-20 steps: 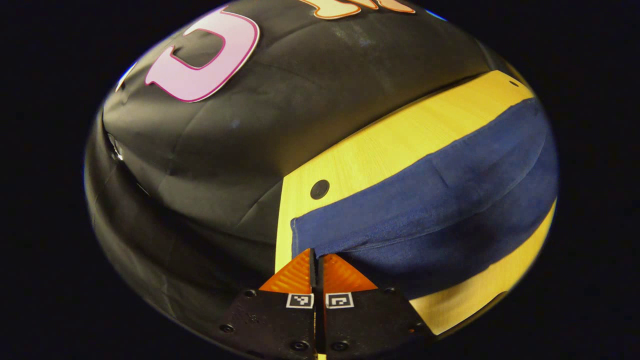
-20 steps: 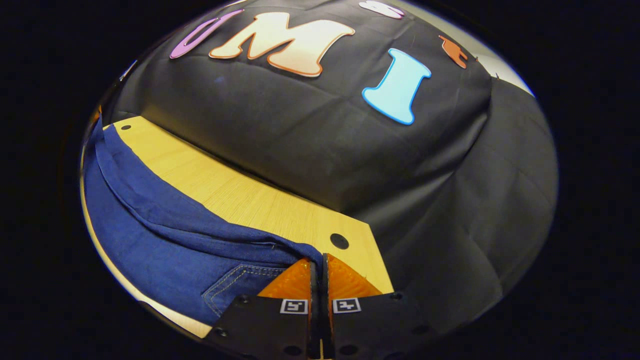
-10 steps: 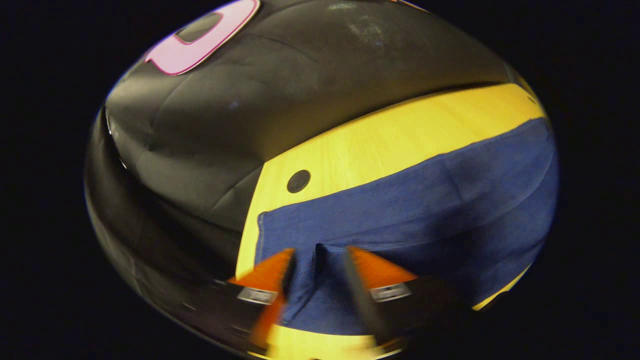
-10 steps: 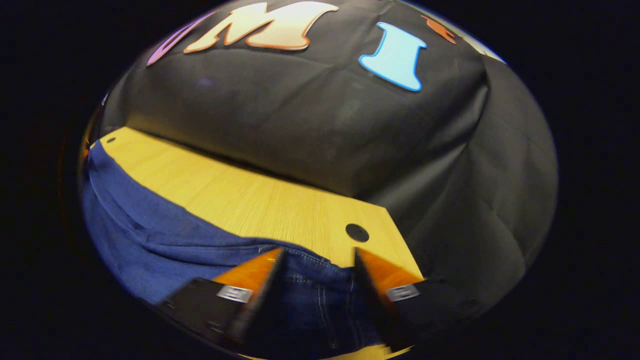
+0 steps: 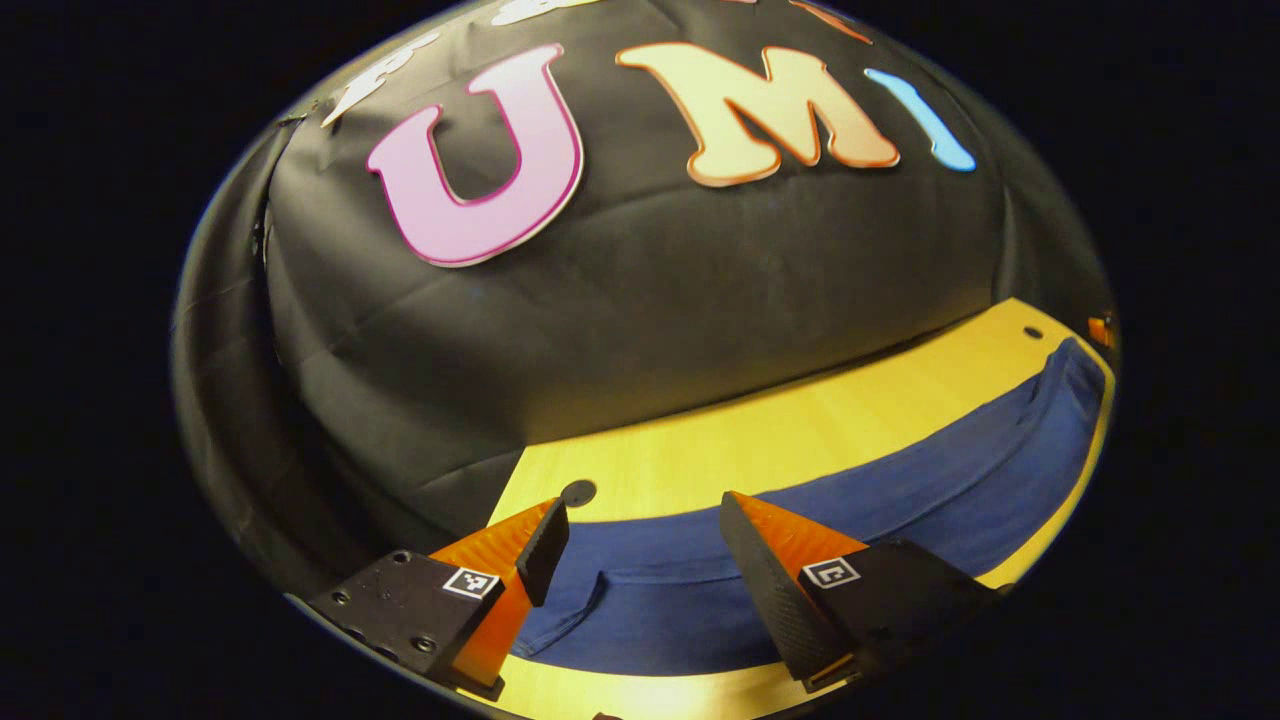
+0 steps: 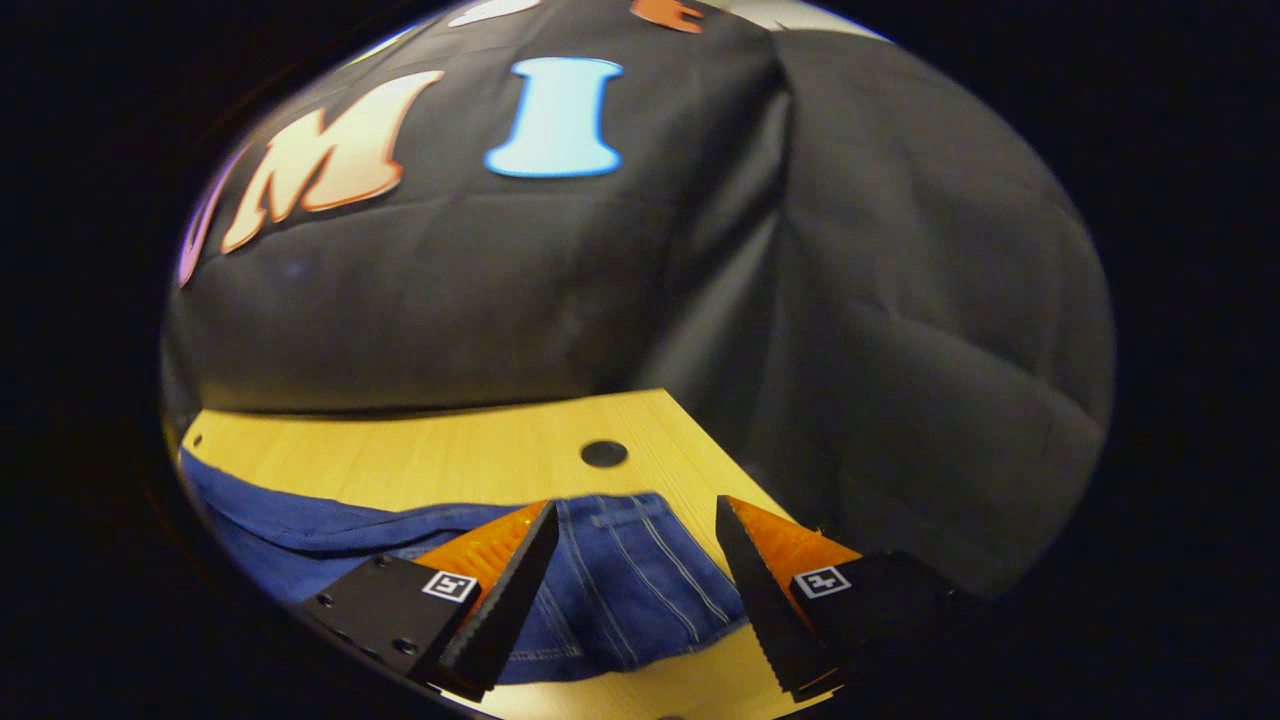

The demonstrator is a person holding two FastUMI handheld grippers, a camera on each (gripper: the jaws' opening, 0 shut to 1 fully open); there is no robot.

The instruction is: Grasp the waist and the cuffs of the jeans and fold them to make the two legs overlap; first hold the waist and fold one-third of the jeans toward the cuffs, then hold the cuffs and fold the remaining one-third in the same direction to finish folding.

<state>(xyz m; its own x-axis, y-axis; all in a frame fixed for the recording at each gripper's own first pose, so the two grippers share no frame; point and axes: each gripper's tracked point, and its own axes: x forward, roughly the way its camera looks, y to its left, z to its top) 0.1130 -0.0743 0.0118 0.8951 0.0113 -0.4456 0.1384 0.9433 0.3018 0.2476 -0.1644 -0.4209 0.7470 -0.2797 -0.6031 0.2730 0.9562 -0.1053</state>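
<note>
Pale yellow wooden table (image 5: 760,450), with a small round dark hole (image 6: 604,453) near its corner. On it, dark blue denim jeans (image 5: 900,500) lying flat in a long folded band, cuff end (image 5: 600,600) near the table's left edge, waist end with pale seam stitching (image 6: 620,580) near the right edge. Left gripper (image 5: 640,560) spread wide above the cuff end, gripping nothing. Right gripper (image 6: 635,560) likewise spread wide over the waist end, fingers apart from the cloth.

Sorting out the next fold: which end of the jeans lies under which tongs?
The waist end, with its seams and stitching, lies under the right tongs. The plain cuff end lies under the left tongs. Both tongs are open.
</note>
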